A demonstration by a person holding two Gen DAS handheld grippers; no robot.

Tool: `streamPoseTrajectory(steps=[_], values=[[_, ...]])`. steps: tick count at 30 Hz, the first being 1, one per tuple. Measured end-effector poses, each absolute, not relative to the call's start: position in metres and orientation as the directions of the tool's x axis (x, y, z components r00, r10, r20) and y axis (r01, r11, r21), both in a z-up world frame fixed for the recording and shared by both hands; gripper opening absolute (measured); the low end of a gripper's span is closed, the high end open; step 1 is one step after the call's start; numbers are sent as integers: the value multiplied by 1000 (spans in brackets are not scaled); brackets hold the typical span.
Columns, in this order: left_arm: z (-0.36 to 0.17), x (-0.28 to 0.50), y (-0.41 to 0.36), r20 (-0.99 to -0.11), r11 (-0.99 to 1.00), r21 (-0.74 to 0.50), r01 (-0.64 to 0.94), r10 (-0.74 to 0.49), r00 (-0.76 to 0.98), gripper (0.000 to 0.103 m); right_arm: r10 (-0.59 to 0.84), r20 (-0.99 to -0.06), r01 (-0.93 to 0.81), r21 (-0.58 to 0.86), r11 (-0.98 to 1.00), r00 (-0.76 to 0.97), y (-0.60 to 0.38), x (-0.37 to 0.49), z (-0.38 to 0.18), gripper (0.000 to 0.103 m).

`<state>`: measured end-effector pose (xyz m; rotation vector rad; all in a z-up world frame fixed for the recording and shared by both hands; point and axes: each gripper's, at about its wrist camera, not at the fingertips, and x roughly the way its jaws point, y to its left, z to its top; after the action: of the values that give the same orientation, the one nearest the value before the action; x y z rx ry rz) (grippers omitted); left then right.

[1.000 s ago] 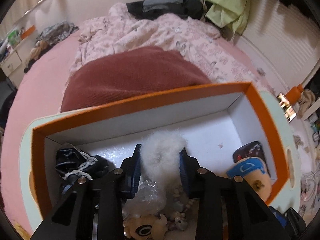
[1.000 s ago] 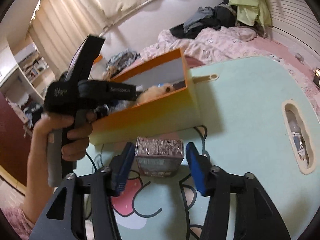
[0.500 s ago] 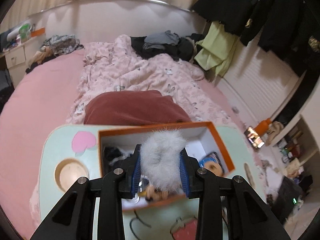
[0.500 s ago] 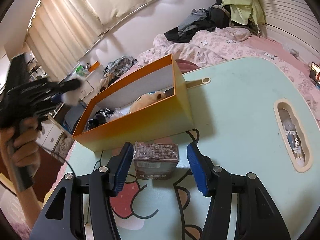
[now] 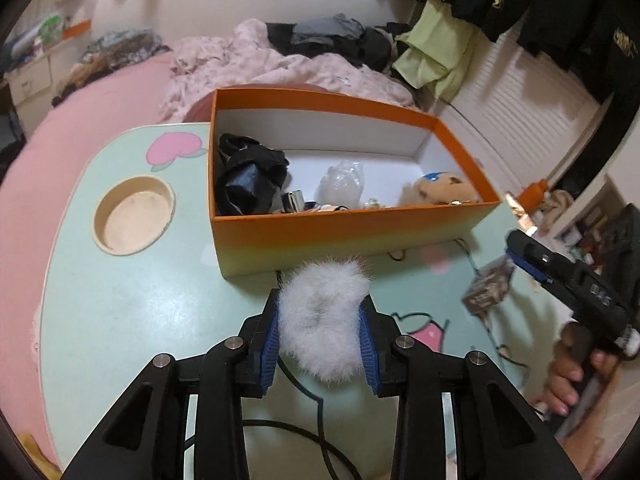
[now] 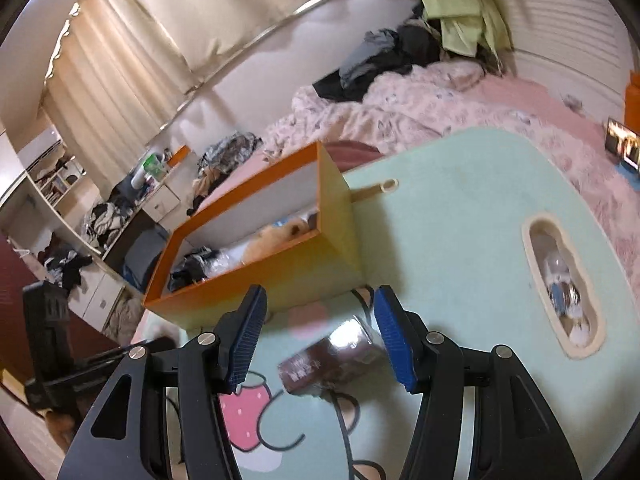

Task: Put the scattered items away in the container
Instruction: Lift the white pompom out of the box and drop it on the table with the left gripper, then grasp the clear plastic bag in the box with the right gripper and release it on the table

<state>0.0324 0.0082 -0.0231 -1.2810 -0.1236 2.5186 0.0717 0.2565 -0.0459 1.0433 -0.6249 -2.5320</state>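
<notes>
My left gripper [image 5: 322,308] is shut on a white fluffy scrunchie [image 5: 324,320]; its jaws are opening slightly while the pads still press the fur. It hangs over the table just in front of the orange box [image 5: 352,232]. That box holds a black bag [image 5: 248,176], clear plastic [image 5: 342,180] and a plush toy [image 5: 440,192]. My right gripper [image 6: 320,300] stands open around a small brown box [image 6: 332,354] that lies tilted and blurred on the table, close to the right finger. The orange box [image 6: 280,280] is just beyond it.
The mint-green table [image 5: 120,300] has a round cup hollow [image 5: 134,214] at the left and an oval slot [image 6: 560,284] with small items at the right. A black cable [image 5: 300,432] runs under my left gripper. A pink bed with clothes lies behind.
My left gripper pulled back out of the orange box to the table in front of it, still holding the scrunchie. The small brown box between my right fingers has tipped askew.
</notes>
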Motion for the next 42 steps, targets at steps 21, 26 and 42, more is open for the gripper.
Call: streamPoseTrajectory(steps=[21,26,42], values=[[-37,50,-26,-712,-937,-304,-171,343,-613,61,-523,-684,333,404,-852,-509,135,19,16,57],[-36,50,-31,-707,-931,-322,-172,357,-610,61,-454,-829,335,348,-876,-326,97,-34,0,56],[-38,50,-39,-704,-927,-342,-157,363,-611,61,-415,-830,322,304,-897,-372,100,-41,-10,33]])
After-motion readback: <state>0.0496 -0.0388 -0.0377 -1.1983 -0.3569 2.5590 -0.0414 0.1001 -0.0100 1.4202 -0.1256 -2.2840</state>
